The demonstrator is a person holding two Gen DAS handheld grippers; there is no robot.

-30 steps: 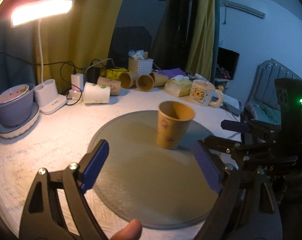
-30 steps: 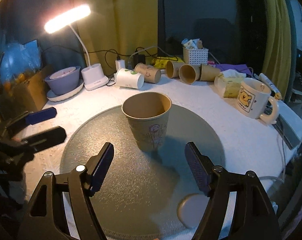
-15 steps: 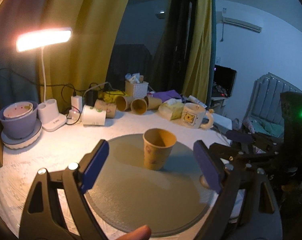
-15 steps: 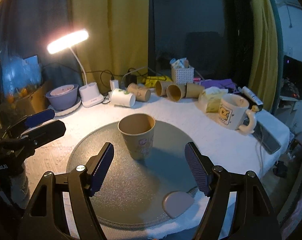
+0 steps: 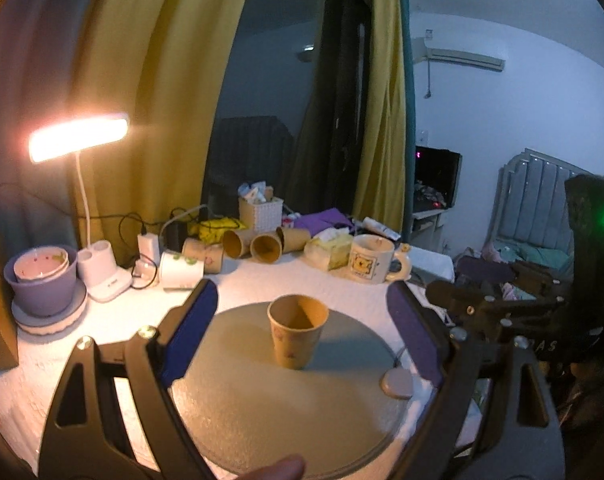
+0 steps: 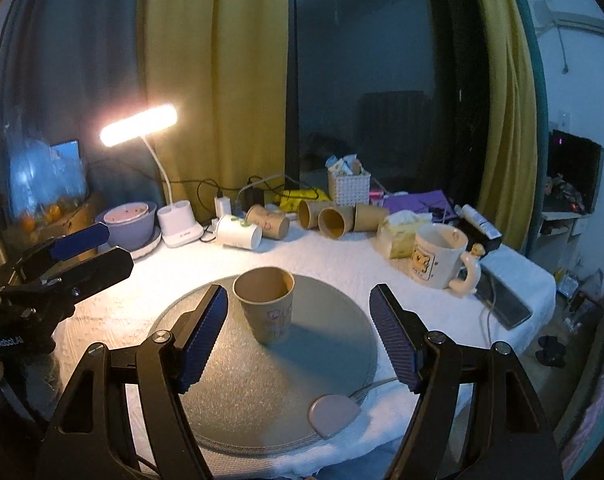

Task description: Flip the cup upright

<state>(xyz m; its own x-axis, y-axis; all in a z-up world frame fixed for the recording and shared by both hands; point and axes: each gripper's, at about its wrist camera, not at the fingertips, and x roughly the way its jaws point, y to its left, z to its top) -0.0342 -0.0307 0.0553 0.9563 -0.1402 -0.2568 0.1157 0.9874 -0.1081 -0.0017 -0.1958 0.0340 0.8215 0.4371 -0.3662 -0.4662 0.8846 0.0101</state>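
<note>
A brown paper cup (image 5: 295, 336) stands upright, mouth up, on a round grey mat (image 5: 285, 408); it also shows in the right wrist view (image 6: 266, 307) on the mat (image 6: 261, 392). My left gripper (image 5: 302, 336) is open and empty, held back from the cup and above the mat's near side. My right gripper (image 6: 297, 334) is open and empty, also back from the cup. Each gripper shows in the other's view: the right one at the right (image 5: 482, 288), the left one at the left (image 6: 85, 252).
Several paper cups (image 6: 302, 220) lie on their sides at the back, with a white mug (image 6: 438, 256), tissue box (image 6: 400, 232), lit desk lamp (image 6: 141, 124), purple bowl (image 6: 127, 220) and basket (image 6: 348, 186). A small pink disc (image 6: 332, 414) lies at the mat's near edge.
Both grippers have pulled back and risen away from the upright cup, which looks smaller now. The cup has not moved on the mat.
</note>
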